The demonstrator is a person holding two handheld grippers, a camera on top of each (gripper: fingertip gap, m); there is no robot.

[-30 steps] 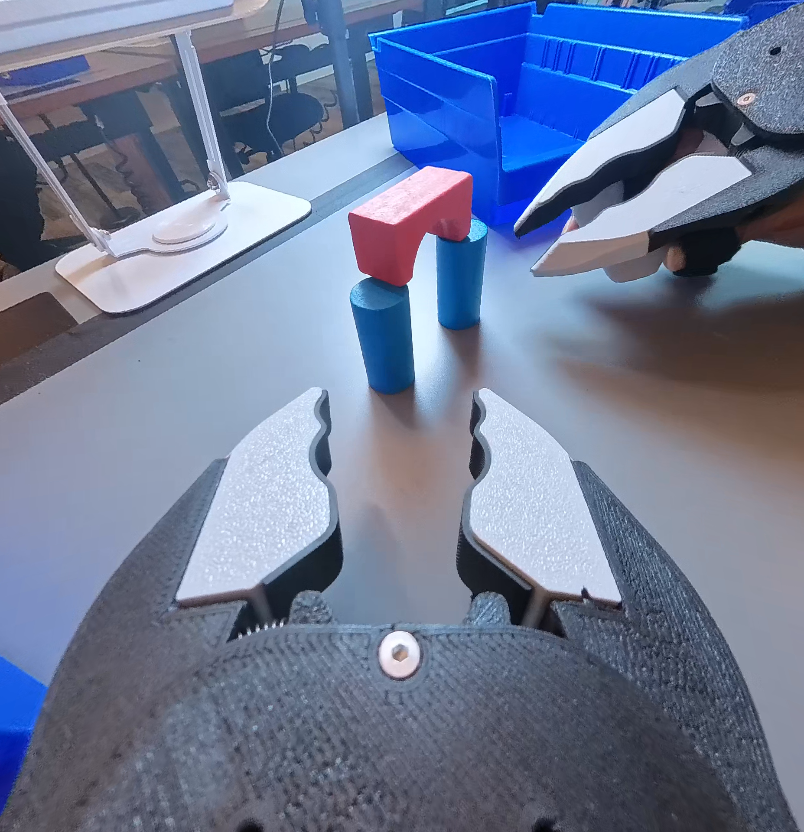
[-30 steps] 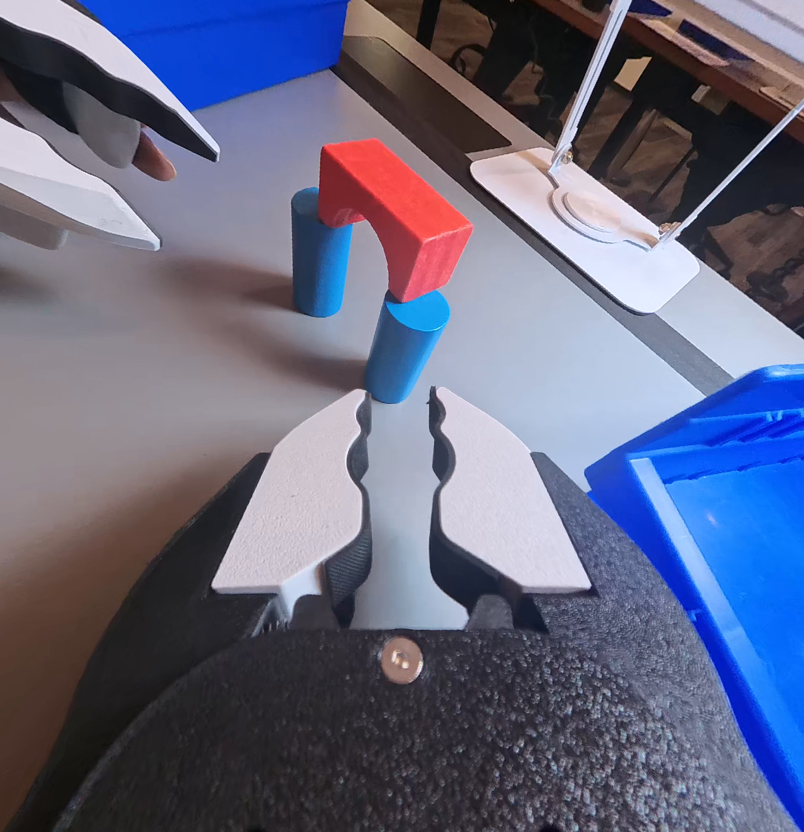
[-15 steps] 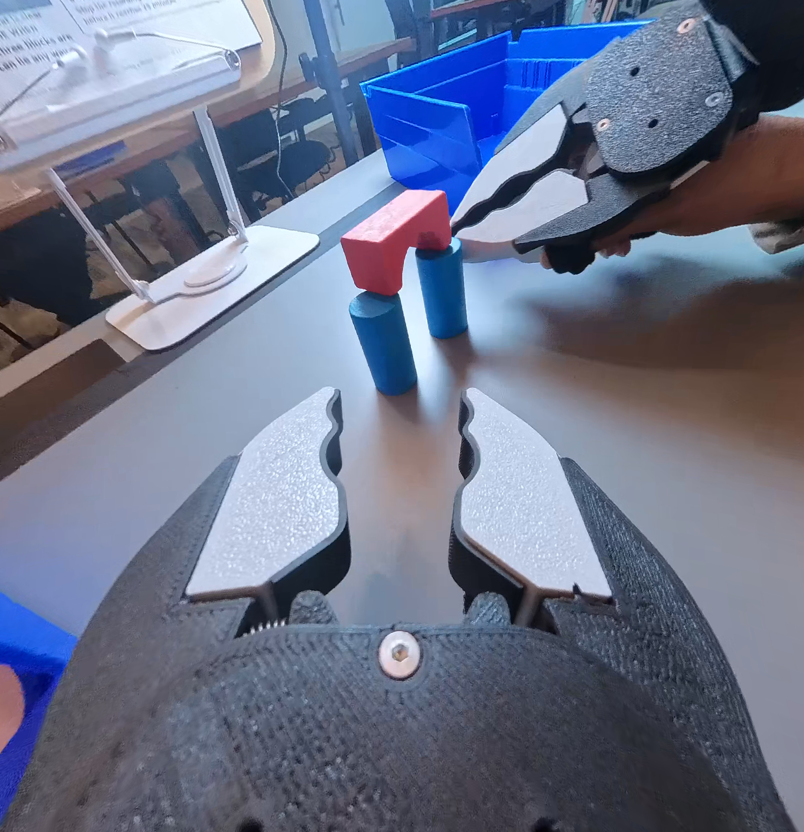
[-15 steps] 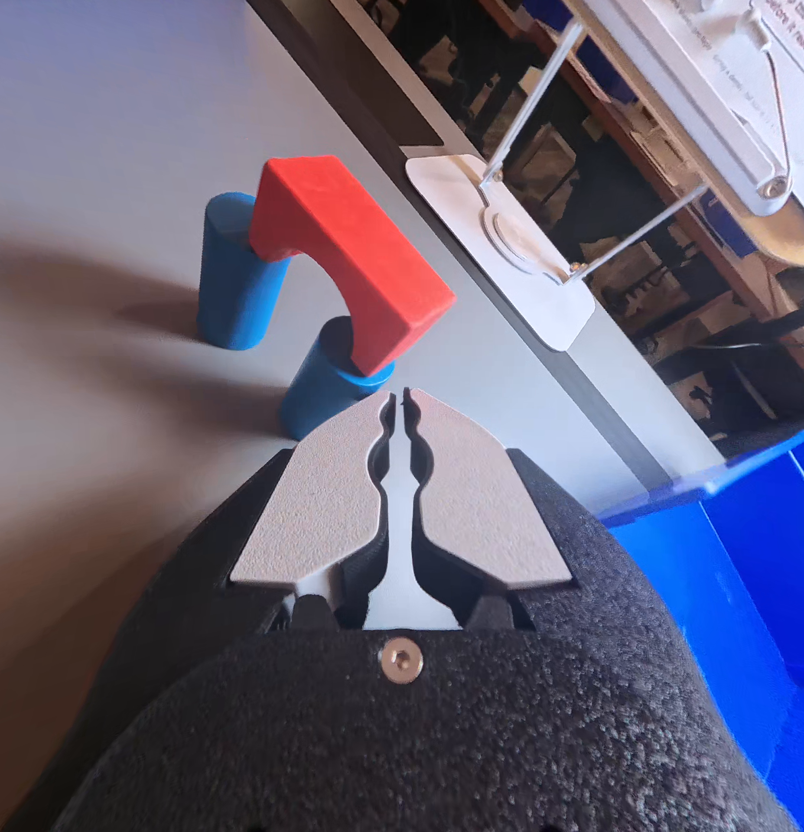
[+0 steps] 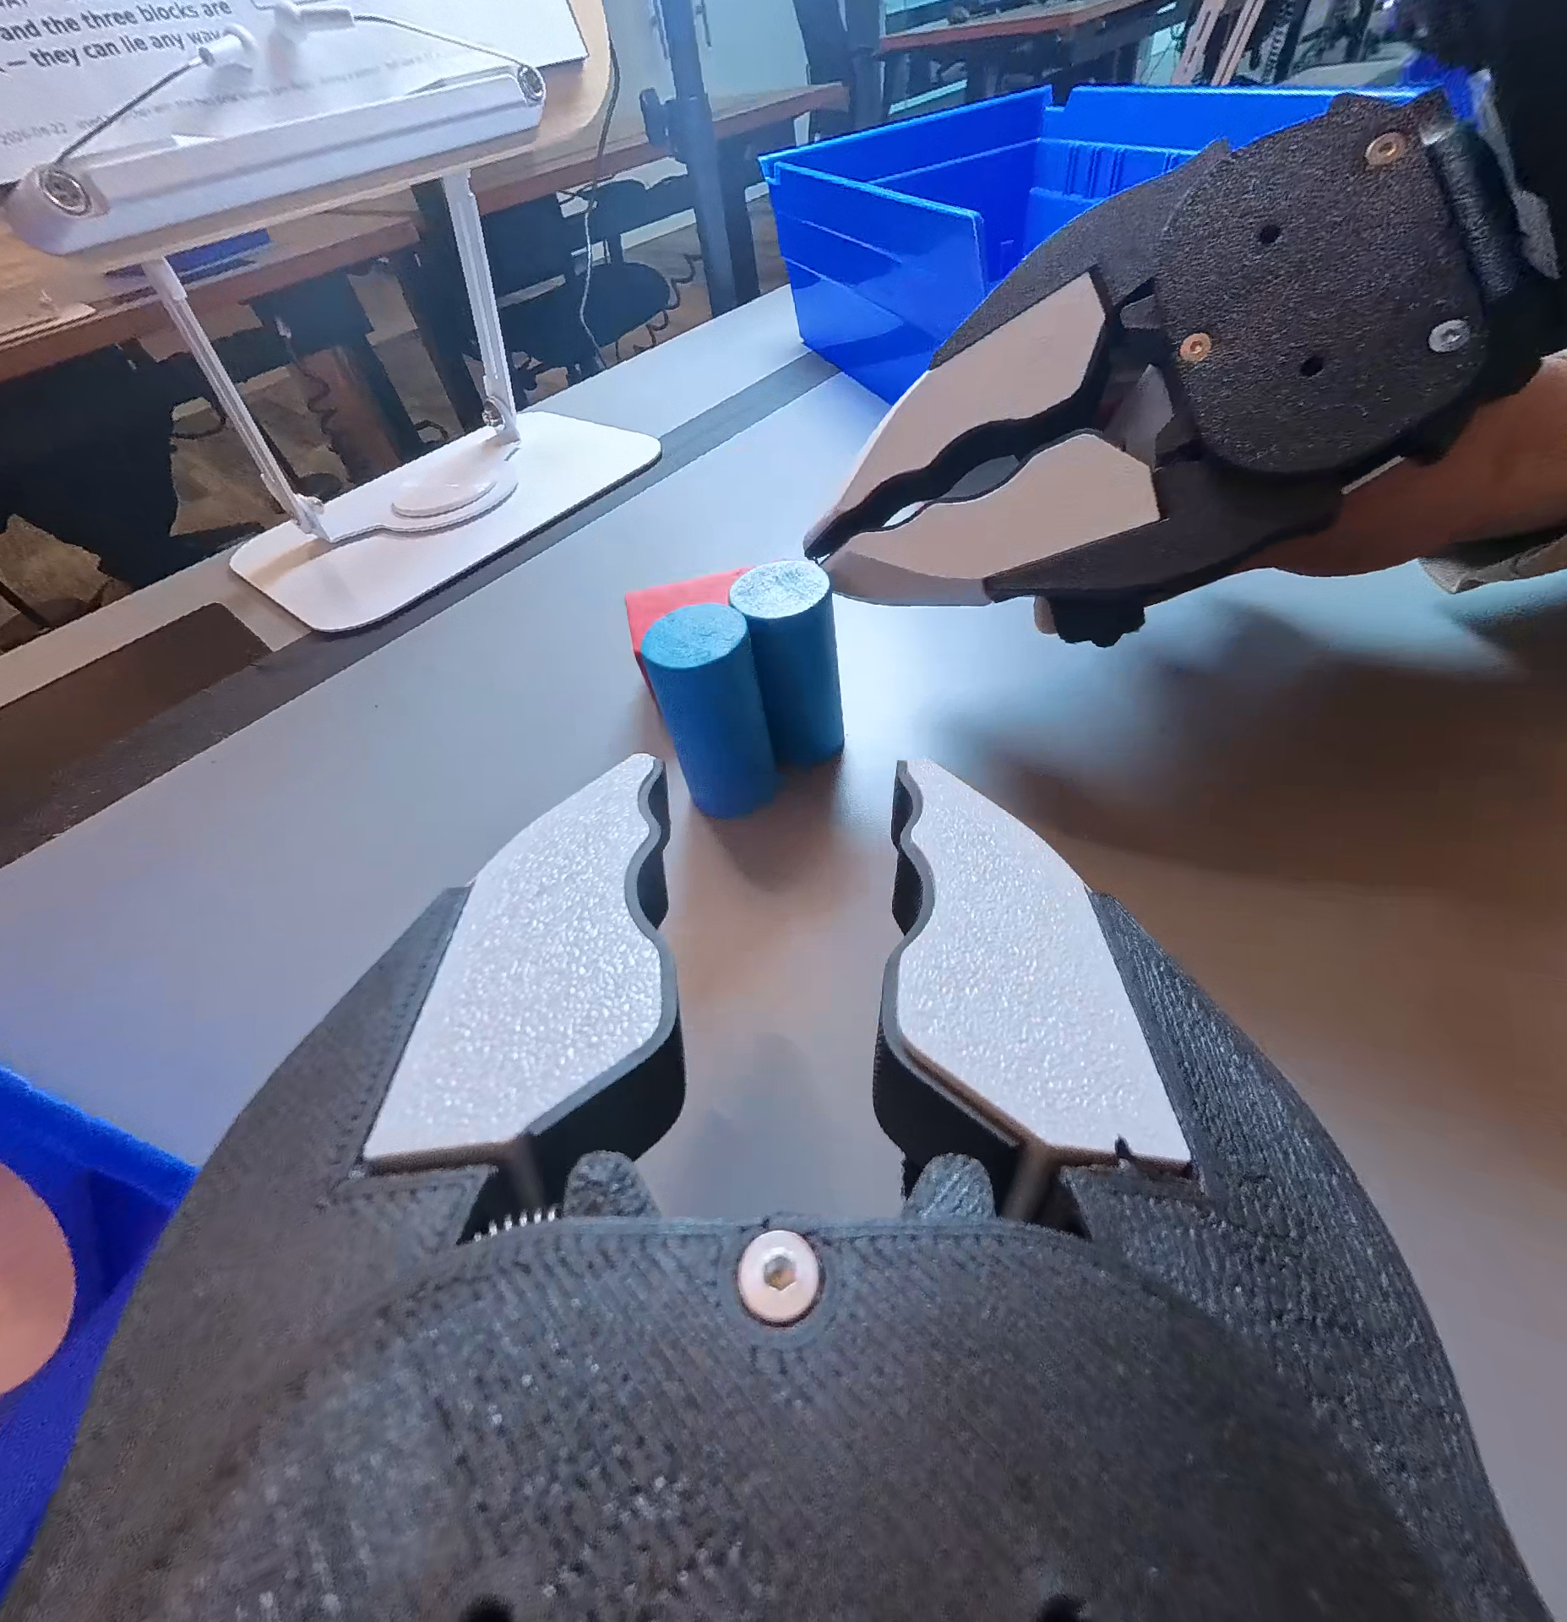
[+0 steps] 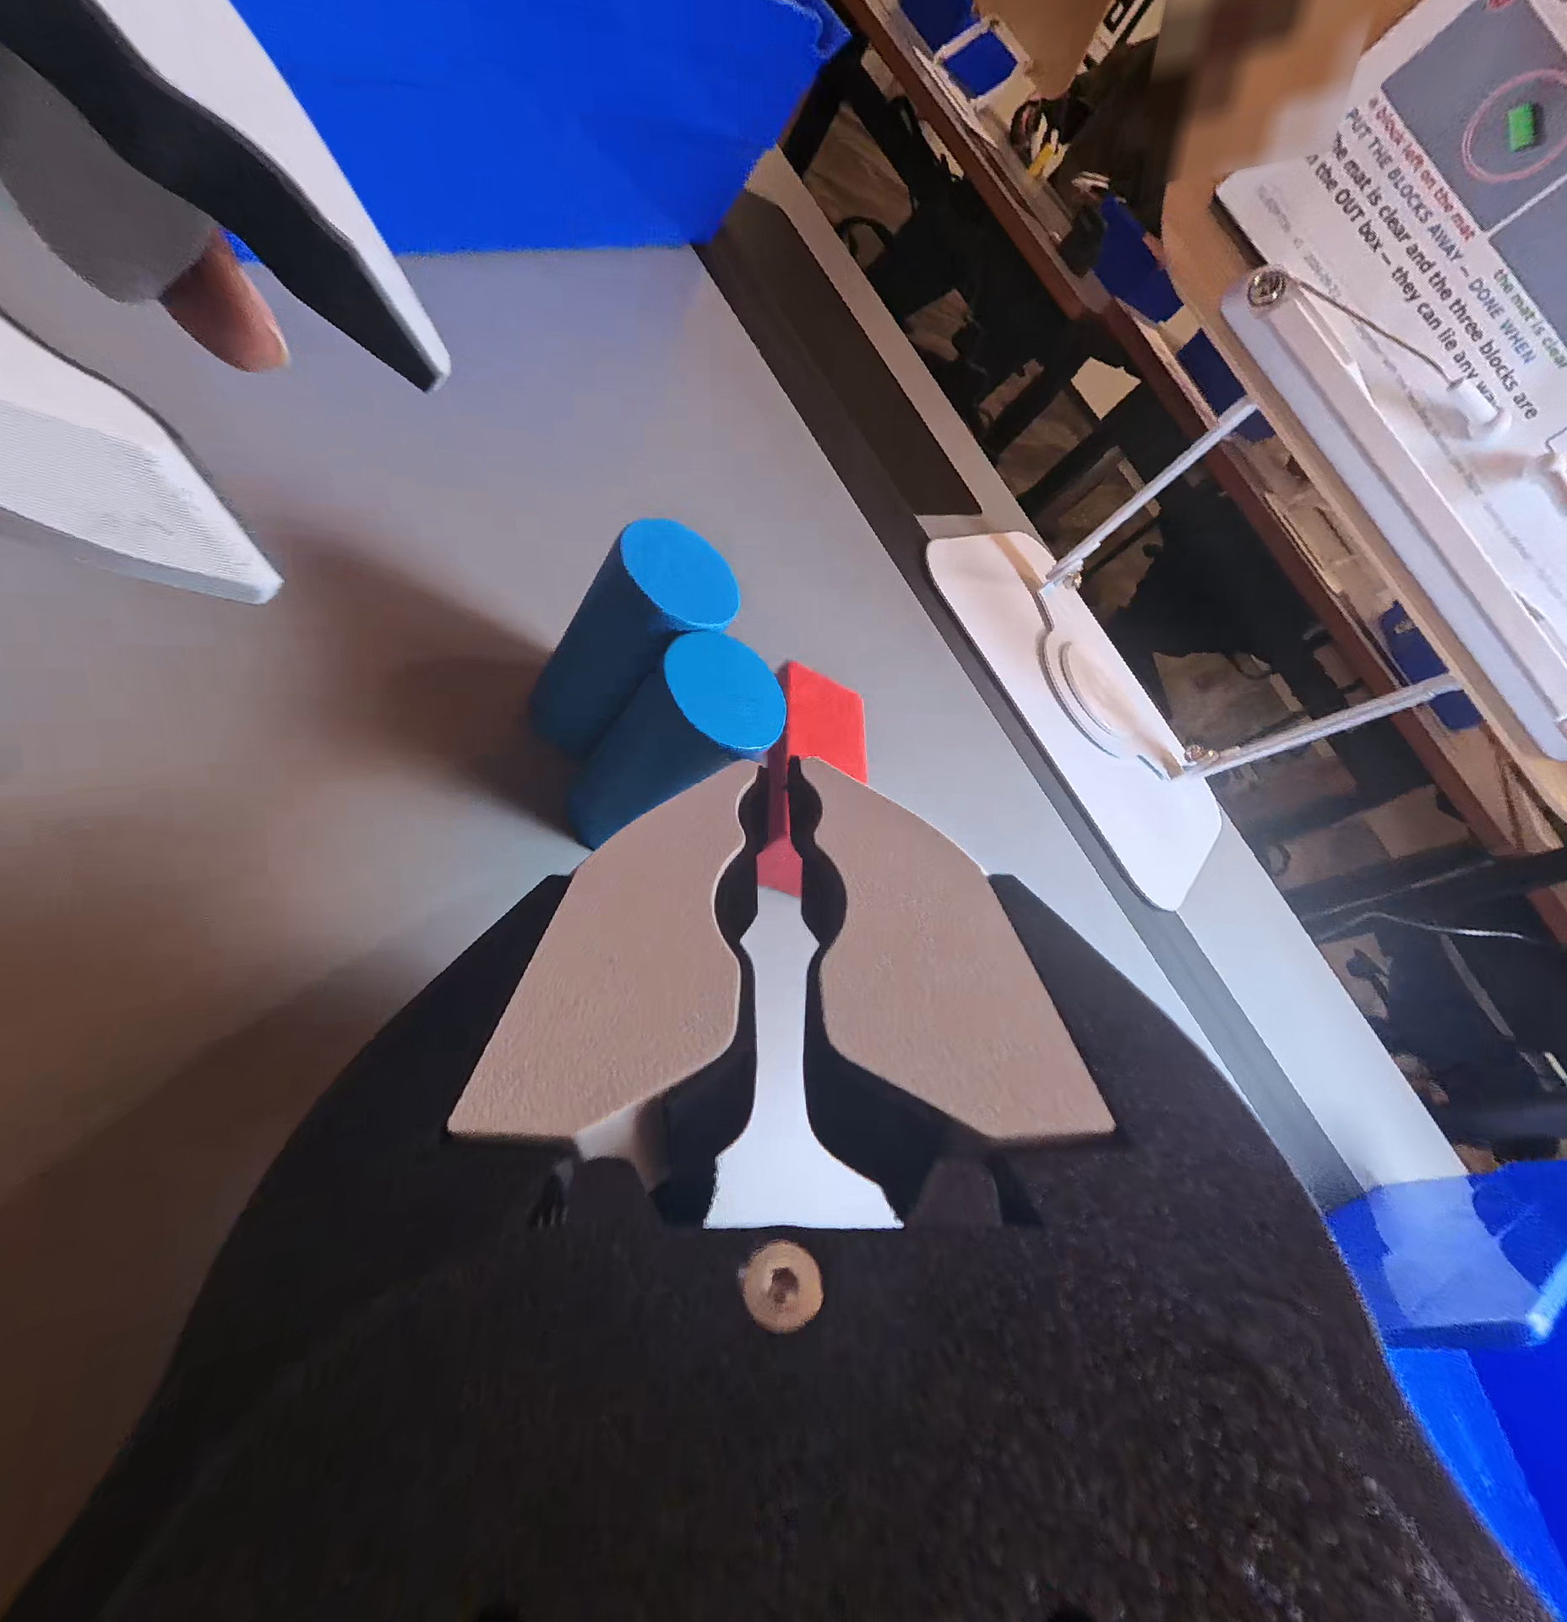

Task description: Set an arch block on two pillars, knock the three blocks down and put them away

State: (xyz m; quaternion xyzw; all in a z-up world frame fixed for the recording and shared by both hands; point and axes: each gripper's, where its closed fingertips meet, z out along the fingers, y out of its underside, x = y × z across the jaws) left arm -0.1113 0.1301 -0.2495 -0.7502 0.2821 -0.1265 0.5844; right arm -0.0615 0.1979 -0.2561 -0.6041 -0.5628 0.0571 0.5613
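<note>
Two blue cylinder pillars stand upright and touching on the grey table, the near one [image 5: 709, 711] and the far one [image 5: 793, 667]. The red arch block [image 5: 674, 597] lies on the table behind them, mostly hidden. My left gripper [image 5: 780, 777] is open and empty, just short of the pillars. My right gripper [image 6: 780, 768] is shut and empty, and its tips [image 5: 819, 549] hover beside the far pillar's top. The right wrist view shows both pillars [image 6: 674, 746] [image 6: 630, 632], the arch [image 6: 819, 720] past my tips, and the left gripper [image 6: 341, 474] at top left.
A blue bin [image 5: 894, 254] stands at the table's far right; it also shows at lower right in the right wrist view [image 6: 1464, 1316]. Another blue bin [image 5: 25, 1185] sits at my left, with a fingertip near it. A white document stand's base [image 5: 446, 509] rests near the far table edge. The tips of one gripper are about 9 cm away from the tips of the other.
The right gripper closed and swept across the tower. The red arch fell off the pillars onto the table behind them. The two pillars now stand pressed together.
</note>
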